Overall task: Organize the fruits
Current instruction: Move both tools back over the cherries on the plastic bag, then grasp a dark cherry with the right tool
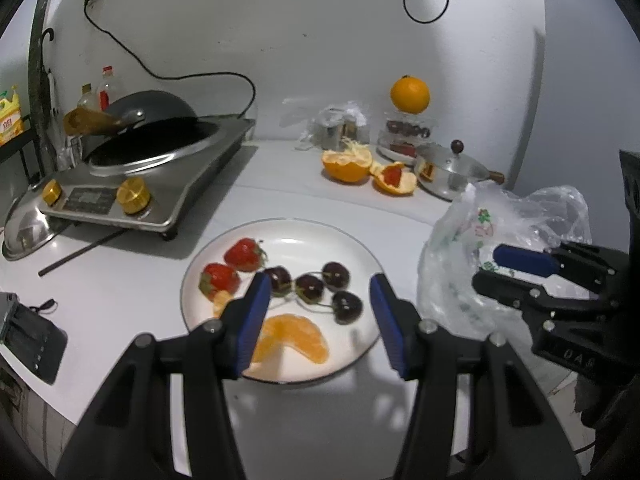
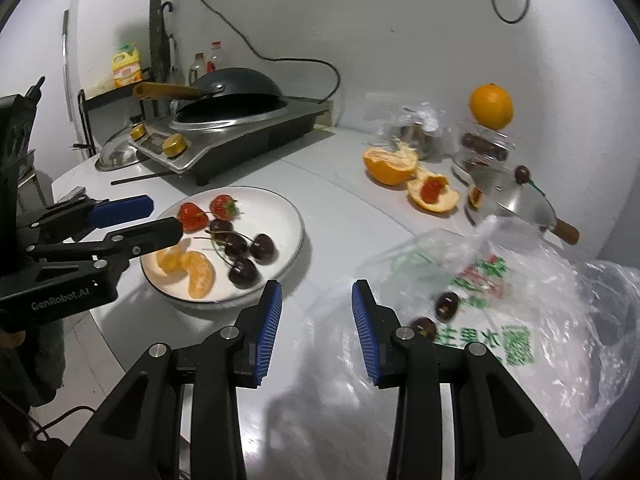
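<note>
The fruits are lying mostly on the white plate (image 2: 294, 216), which is sitting on the pale counter (image 2: 340, 208) in front of the induction cooker (image 2: 240, 136): two strawberries (image 2: 193, 216) at the plate's far side, four dark cherries (image 2: 244, 272) toward its right, and peeled orange segments (image 2: 200, 278) at its near edge. To the right of the plate a clear plastic bag (image 2: 520, 312) is lying crumpled, and at least two more cherries in the bag (image 2: 447, 305) are showing through the film. Beyond the plate, emptied orange peel halves (image 2: 390, 166) are sitting on the counter, with a whole orange (image 2: 491, 106) perched on a clear container behind them. The left gripper (image 1: 316, 312) is hovering over the plate's near half with its jaws parted and nothing between them, while the right gripper (image 2: 317, 332) is pointing down at the bag's near edge just right of the plate, also parted and empty. The step in hand looks like fetching the remaining cherries from the bag, so the right gripper would do well to find the bag's mouth rather than pinch through the film, which could drag the whole bag. The left gripper could be pinning the plastic so it is not sliding. Cherries are round and slick, so closing gently on the body or the stem should be keeping them from rolling off or bruising.
</note>
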`<state>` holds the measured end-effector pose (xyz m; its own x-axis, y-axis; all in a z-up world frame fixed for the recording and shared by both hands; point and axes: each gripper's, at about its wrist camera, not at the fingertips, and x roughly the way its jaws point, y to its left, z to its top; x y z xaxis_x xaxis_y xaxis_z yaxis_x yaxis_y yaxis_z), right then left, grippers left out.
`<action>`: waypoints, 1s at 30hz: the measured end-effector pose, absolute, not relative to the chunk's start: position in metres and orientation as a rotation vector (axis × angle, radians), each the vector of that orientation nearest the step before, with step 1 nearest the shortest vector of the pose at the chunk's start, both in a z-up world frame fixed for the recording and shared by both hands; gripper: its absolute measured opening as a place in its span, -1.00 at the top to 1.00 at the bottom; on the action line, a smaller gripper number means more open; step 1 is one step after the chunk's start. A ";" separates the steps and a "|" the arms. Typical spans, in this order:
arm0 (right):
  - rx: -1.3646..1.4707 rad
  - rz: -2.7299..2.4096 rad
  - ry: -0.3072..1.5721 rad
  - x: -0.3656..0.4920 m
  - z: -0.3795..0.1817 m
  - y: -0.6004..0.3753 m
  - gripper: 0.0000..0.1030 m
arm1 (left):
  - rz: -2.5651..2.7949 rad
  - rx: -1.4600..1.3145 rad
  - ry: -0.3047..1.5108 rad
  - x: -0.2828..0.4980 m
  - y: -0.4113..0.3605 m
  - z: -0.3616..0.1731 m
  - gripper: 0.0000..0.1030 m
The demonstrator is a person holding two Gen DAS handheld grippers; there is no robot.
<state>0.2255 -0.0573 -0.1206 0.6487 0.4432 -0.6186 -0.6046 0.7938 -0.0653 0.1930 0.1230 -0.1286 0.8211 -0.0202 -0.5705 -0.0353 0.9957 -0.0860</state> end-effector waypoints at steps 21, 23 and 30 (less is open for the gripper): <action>-0.206 0.499 0.639 0.243 -0.133 -0.142 0.04 | -0.075 -0.097 0.646 0.209 0.061 -0.132 -0.63; -0.201 0.490 0.642 0.248 -0.134 -0.148 0.04 | -0.080 -0.089 0.645 0.212 0.057 -0.131 -0.63; -0.191 0.472 0.654 0.269 -0.138 -0.161 0.04 | -0.091 -0.068 0.643 0.225 0.043 -0.130 -0.63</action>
